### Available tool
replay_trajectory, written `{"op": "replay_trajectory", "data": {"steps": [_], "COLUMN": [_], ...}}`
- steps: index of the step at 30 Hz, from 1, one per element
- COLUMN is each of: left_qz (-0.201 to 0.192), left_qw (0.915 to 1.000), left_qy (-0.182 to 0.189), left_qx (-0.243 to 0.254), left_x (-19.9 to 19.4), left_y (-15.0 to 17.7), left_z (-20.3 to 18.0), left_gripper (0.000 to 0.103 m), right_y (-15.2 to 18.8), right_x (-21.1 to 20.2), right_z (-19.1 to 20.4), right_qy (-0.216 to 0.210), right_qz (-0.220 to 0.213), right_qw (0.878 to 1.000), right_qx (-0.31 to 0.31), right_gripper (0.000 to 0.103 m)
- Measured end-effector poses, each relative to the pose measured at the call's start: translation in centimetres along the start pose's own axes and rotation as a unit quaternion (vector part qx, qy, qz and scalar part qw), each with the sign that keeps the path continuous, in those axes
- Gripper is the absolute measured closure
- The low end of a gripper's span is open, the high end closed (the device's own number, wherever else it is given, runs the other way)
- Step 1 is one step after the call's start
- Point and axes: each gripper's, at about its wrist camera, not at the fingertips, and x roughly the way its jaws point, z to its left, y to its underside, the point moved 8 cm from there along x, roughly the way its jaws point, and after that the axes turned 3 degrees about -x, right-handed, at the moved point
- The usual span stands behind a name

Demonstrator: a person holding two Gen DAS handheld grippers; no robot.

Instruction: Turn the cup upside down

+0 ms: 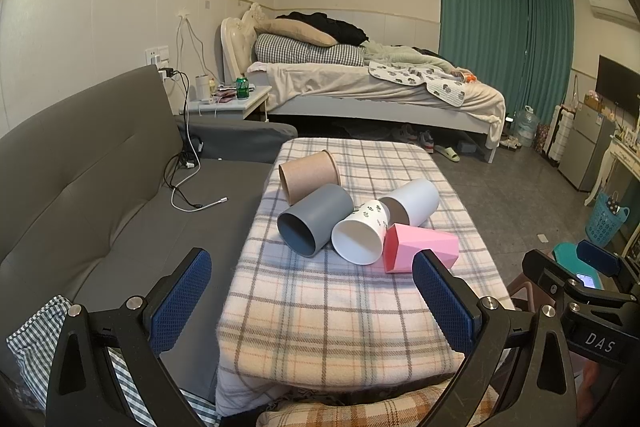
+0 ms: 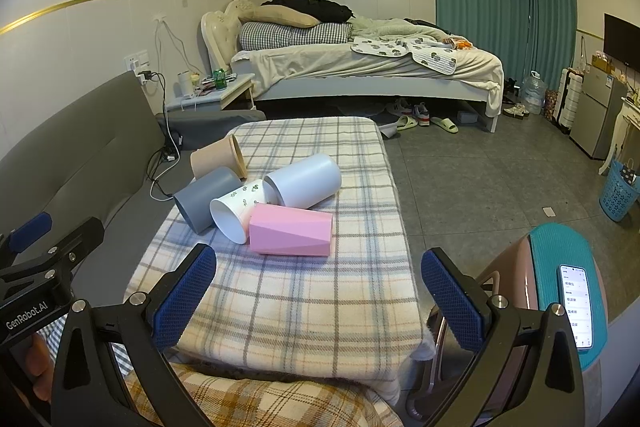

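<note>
- left gripper [image 1: 312, 301]: jaws wide open, holding nothing
- right gripper [image 2: 318, 301]: same, jaws wide, nothing gripped
- pink cup [image 2: 291, 233] on its side at 12 o'clock; bare plaid desk [image 2: 320, 299] between

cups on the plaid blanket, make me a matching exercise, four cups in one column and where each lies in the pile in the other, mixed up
Column one:
1. beige speckled cup
2. dark grey plastic cup
3. white cup with leaf print
4. pink faceted cup

Column two:
a. wedged between the dark grey cup and the pink one, mouth toward the camera
b. nearest the right gripper, lying on its side
c. farthest back, by the sofa edge
d. leftmost of the front row, open mouth toward the camera

Pairs: 1-c, 2-d, 3-a, 4-b
</note>
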Motion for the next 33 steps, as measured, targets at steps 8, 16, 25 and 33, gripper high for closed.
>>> {"op": "replay_trajectory", "data": {"steps": [8, 16, 25, 33], "left_qz": [0.001, 0.018, 0.048, 0.074], "left_qw": [1.0000, 0.9994, 0.9965, 0.9926], "left_qy": [0.000, -0.030, -0.068, -0.090], "left_qx": [-0.001, 0.005, -0.013, -0.036], "left_x": [-0.1, 1.3, 4.9, 10.4], "left_y": [-0.1, 0.7, -0.2, -1.4], "left_z": [-0.1, 0.2, 0.4, 0.6], "left_gripper": [0.000, 0.000, 0.000, 0.000], "right_y": [0.0, -0.7, -6.1, -7.6], "right_x": [0.1, 0.7, 4.6, 13.3], "right_z": [0.0, 0.9, 0.3, 1.5], "right_qy": [-0.002, -0.027, -0.062, -0.108], "right_qz": [0.001, 0.011, 0.021, 0.064], "right_qw": [1.000, 0.998, 0.943, 0.848], "right_qx": [-0.001, -0.064, -0.327, -0.515], "right_gripper": [0.000, 0.000, 0.000, 0.000]}}
